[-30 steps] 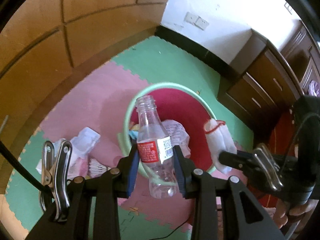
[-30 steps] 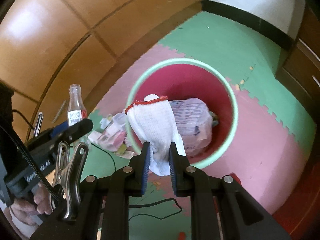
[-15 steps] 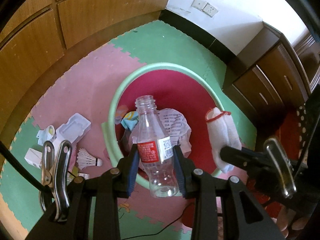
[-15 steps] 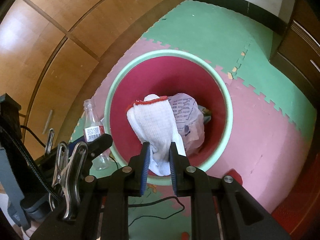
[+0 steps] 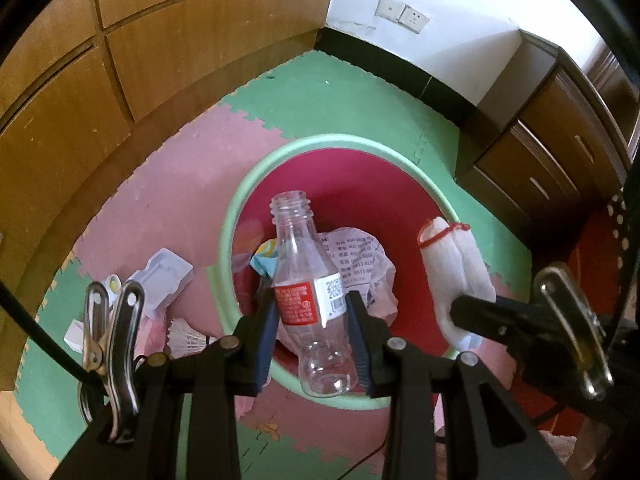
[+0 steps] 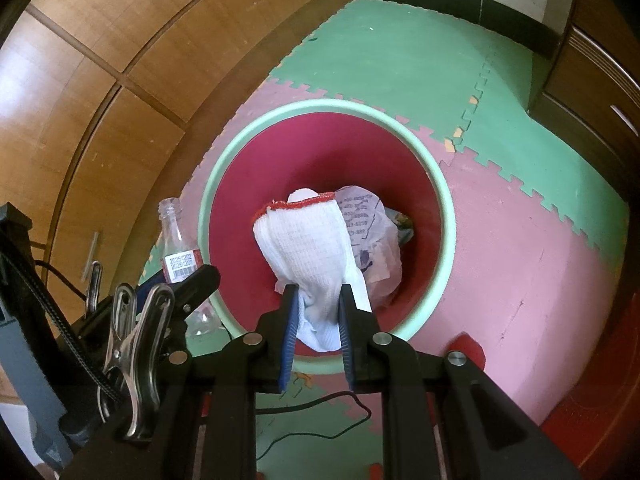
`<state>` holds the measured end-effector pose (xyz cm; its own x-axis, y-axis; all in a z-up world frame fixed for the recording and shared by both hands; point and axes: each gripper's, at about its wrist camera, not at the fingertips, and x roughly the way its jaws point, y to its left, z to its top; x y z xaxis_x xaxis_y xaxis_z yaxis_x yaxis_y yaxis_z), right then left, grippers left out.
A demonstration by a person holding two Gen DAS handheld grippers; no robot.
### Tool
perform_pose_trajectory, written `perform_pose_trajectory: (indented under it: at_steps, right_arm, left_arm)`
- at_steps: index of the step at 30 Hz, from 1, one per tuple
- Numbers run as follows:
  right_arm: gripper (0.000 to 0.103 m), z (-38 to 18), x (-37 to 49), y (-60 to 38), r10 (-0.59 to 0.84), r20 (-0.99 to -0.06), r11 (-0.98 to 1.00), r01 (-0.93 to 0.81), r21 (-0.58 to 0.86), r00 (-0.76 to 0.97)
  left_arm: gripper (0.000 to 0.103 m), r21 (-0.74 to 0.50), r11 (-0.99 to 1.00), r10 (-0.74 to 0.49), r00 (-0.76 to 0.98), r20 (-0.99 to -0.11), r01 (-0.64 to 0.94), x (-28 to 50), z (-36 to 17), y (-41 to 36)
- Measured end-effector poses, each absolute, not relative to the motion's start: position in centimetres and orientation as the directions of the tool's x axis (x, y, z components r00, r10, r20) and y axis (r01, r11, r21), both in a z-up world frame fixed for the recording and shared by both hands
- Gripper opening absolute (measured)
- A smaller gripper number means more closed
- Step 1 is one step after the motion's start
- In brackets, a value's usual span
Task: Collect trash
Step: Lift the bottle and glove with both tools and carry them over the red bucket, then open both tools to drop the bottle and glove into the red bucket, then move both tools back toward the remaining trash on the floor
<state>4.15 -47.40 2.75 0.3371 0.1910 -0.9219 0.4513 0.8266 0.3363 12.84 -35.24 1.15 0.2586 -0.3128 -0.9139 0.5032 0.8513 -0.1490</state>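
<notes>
Left wrist view: the left gripper (image 5: 312, 322) points steeply down over the near rim of the bin (image 5: 240, 184), a round tub with a pale green rim and dark red inside.
Left gripper state: pinching a clear plastic bottle (image 5: 310, 300) at its red and white label, one blue pad on each side; the bottle stands upright, open neck away from the camera, no cap on it.
Bottle position: held above the near edge of the bin, its base over the green rim.
Right wrist view: the right gripper (image 6: 318, 326) also points steeply down, over the bin (image 6: 444, 200) opening.
Right gripper state: pressed together on a white knit glove (image 6: 308, 252) with a red cuff edge; the cloth bunches between the blue pads and the cuff end hangs over the bin's inside.
Inside the bin: a crumpled printed plastic bag (image 5: 360, 256) lies at the bottom with a bit of coloured wrapper (image 5: 266, 258) beside it.
Floor: pink and green interlocking foam mat (image 5: 160, 208), with a thin dark cable (image 6: 316, 412) across it near the right gripper.
Loose trash left of the bin: a white moulded plastic tray (image 5: 164, 280), a shuttlecock (image 5: 188, 334) and a small white box (image 5: 74, 334) lie on the mat.
Surroundings: wooden cabinet panels (image 5: 160, 40) on the left, a dark drawer unit (image 5: 560, 160) on the right, a white wall with a socket (image 5: 402, 16).
</notes>
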Motion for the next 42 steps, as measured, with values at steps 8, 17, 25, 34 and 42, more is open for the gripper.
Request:
perform_pose_trajectory:
  at_steps: [8, 17, 25, 34, 42]
  right_arm:
    - [0.019, 2.7, 4.4, -47.7, 0.186, -0.921, 0.823, 0.459, 0.336, 0.341]
    - [0.019, 2.7, 4.8, -47.9, 0.183, -0.923, 0.823, 0.461, 0.332, 0.339]
    - [0.023, 2.8, 4.8, -48.2, 0.160, -0.924, 0.826, 0.466, 0.318, 0.346]
    - [0.026, 3.2, 4.8, -48.1, 0.148, -0.920, 0.831, 0.458, 0.314, 0.362]
    - [0.027, 3.4, 4.7, -47.6, 0.150, -0.915, 0.834, 0.450, 0.321, 0.374]
  left_arm:
    - [0.035, -0.152, 0.852, -0.312, 0.252, -0.916, 0.501, 13.0, 0.5, -36.0]
    - [0.034, -0.159, 0.845, -0.318, 0.241, -0.917, 0.511, 12.9, 0.2, -36.8]
    - [0.038, -0.149, 0.849, -0.310, 0.249, -0.918, 0.507, 13.0, 0.6, -37.0]
    - [0.038, -0.146, 0.849, -0.307, 0.249, -0.919, 0.508, 13.0, 0.8, -36.8]
    - [0.038, -0.149, 0.846, -0.314, 0.252, -0.916, 0.512, 13.0, 1.4, -36.0]
